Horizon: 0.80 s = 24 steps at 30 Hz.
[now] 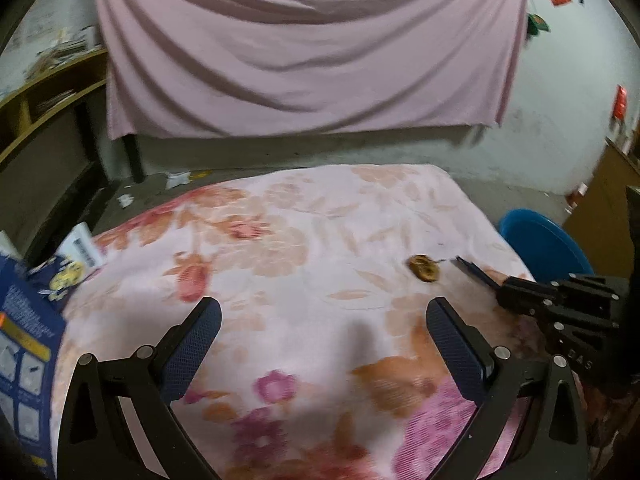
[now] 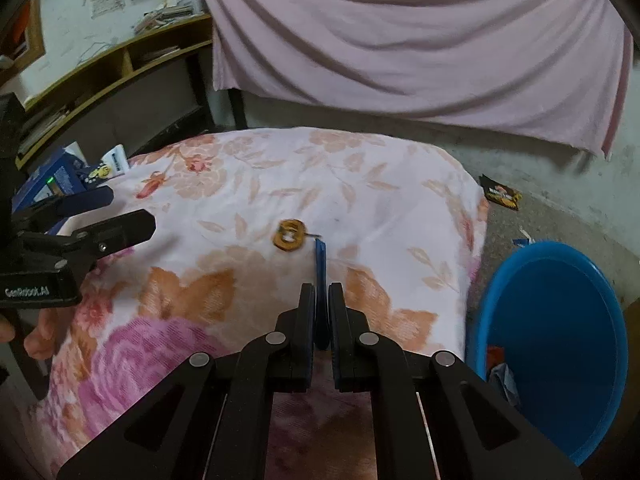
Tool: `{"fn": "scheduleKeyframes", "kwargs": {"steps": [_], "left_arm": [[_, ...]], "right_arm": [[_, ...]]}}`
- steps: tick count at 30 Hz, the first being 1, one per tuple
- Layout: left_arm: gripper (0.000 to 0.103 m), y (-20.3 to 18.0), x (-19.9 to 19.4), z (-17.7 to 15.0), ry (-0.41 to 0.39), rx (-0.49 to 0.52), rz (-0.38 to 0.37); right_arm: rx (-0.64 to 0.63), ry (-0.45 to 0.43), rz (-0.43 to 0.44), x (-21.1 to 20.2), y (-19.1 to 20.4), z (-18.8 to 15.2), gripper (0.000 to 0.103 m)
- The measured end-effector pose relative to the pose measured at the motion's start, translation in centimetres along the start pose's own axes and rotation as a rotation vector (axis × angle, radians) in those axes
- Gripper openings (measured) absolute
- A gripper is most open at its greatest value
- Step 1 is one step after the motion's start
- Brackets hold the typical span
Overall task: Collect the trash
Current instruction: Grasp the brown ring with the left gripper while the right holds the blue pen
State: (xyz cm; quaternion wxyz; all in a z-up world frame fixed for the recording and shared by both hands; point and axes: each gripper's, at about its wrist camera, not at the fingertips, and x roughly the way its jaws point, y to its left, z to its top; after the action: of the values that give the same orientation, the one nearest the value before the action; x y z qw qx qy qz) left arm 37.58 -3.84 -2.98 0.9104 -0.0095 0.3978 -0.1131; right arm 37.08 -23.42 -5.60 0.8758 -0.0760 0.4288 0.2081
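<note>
Faintly, "GenRobot.AI" on left claw (image 2: pixel 120 216), right claw (image 2: pixel 320 264) closed

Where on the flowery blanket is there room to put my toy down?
The far half of the flowery blanket is bare, beyond the brown ring-shaped scrap. The left edge by the blue box and packets is crowded; the blue bin sits right.

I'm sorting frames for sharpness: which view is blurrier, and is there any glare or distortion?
Left wrist view: smeared throughout, floral blanket and brown scrap soft, dim light, no glare. Right wrist view: crisper, the scrap's outline is readable, blue basin clear. Both: fisheye bending, dark corners.
</note>
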Motion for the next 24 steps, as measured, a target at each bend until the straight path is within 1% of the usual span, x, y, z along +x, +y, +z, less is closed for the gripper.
{"fn": "scheduleKeyframes", "kwargs": {"steps": [3, 6, 8, 9, 11, 13, 14, 16, 18, 20, 21, 23, 24], "left_arm": [[0.099, -1.5, 1.1, 0.5, 0.019, 0.035, -0.028], [0.09, -2.8, 2.5, 1.0, 0.049, 0.066, -0.063], [0.078, -3.5, 3.6, 1.4, 0.076, 0.081, -0.085], [0.074, -3.9, 4.2, 1.6, 0.093, 0.087, -0.097], [0.061, -4.4, 5.4, 2.0, 0.128, 0.094, -0.123], [0.053, -4.8, 6.4, 2.3, 0.158, 0.095, -0.142], [0.05, -4.9, 6.7, 2.4, 0.168, 0.097, -0.15], [0.048, -5.2, 7.6, 2.6, 0.189, 0.104, -0.147], [0.045, -5.5, 8.0, 3.0, 0.191, 0.123, -0.133], [0.037, -5.8, 8.3, 3.3, 0.196, 0.137, -0.127], [0.035, -6.0, 8.5, 3.4, 0.198, 0.145, -0.119], [0.023, -6.3, 8.8, 3.5, 0.199, 0.159, -0.115], [0.023, -6.4, 8.8, 3.5, 0.197, 0.165, -0.113]], "right_arm": [[0.026, -0.002, -0.011, -0.2, -1.3, -0.3, 0.005], [0.049, -0.004, -0.015, -0.3, -2.3, -0.6, 0.005], [0.066, -0.003, -0.016, -0.3, -3.0, -0.7, 0.005], [0.073, -0.005, -0.009, -0.3, -3.3, -0.8, 0.005], [0.089, -0.011, 0.009, -0.4, -3.7, -0.9, 0.005], [0.098, -0.014, 0.022, -0.2, -4.1, -0.9, 0.005], [0.101, -0.016, 0.029, -0.2, -4.3, -0.8, 0.005], [0.106, -0.017, 0.04, -0.1, -4.5, -0.8, 0.005], [0.109, -0.019, 0.043, -0.1, -4.7, -0.7, 0.005], [0.117, -0.02, 0.049, 0.0, -4.9, -0.7, 0.005], [0.12, -0.021, 0.051, 0.0, -4.9, -0.7, 0.005], [0.118, -0.023, 0.051, -0.1, -5.0, -0.7, 0.006], [0.119, -0.023, 0.051, -0.1, -4.9, -0.7, 0.006]]}}
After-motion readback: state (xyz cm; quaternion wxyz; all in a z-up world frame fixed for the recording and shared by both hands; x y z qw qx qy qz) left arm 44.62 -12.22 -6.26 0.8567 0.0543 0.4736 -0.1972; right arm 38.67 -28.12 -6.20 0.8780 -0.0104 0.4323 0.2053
